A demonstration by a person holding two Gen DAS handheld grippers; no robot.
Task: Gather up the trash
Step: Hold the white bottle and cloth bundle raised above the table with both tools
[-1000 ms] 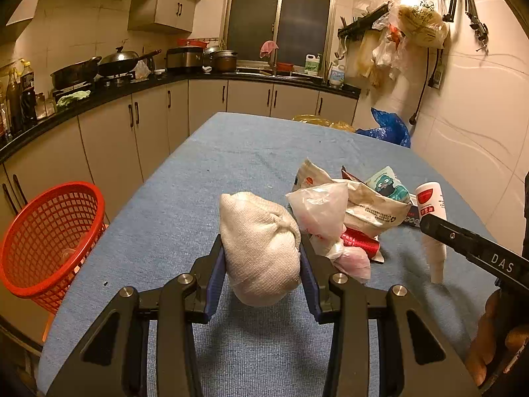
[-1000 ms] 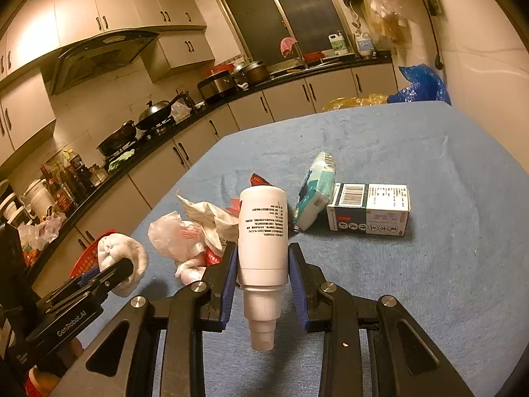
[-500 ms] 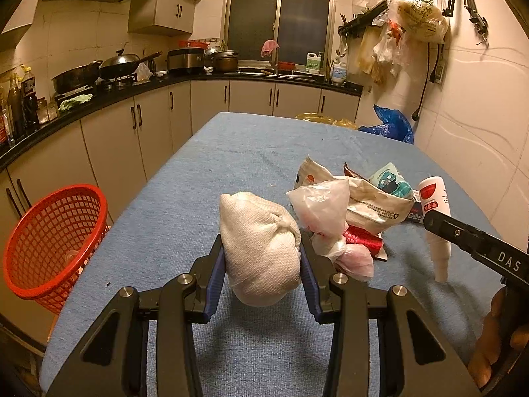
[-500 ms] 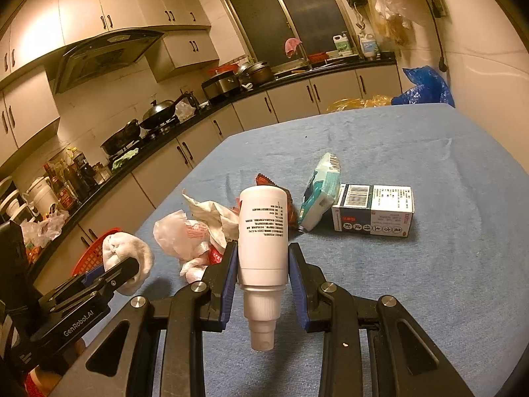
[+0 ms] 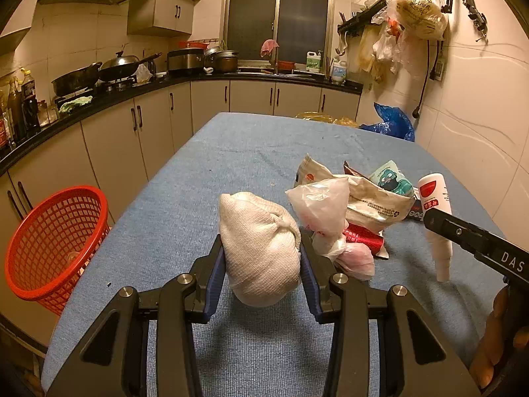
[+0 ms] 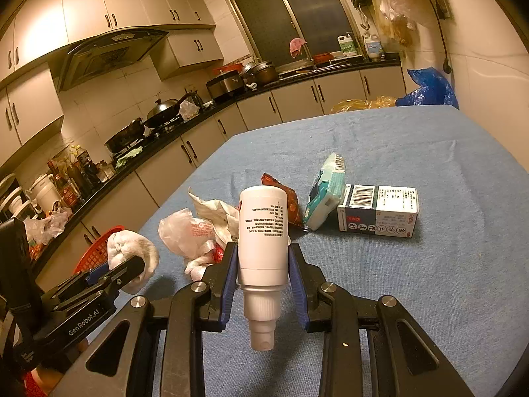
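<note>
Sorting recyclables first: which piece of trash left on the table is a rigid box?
The white carton with the barcode, lying on its side at the pile's right end. The other pieces there are soft: a teal pack, wrappers and bags.

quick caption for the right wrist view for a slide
Right gripper holds a white bottle cap-down above the blue table, trash pile ahead.

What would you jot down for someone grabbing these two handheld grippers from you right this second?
Left gripper: shut on a balled-up white cloth, held above the blue-covered table.
Right gripper: shut on a white plastic bottle, cap pointing down.
Red mesh basket: on the floor off the table's left edge.
Left to collect: crumpled plastic bags and wrappers, teal packet, printed cardboard box. Next, probably drop both held items in the basket.
</note>
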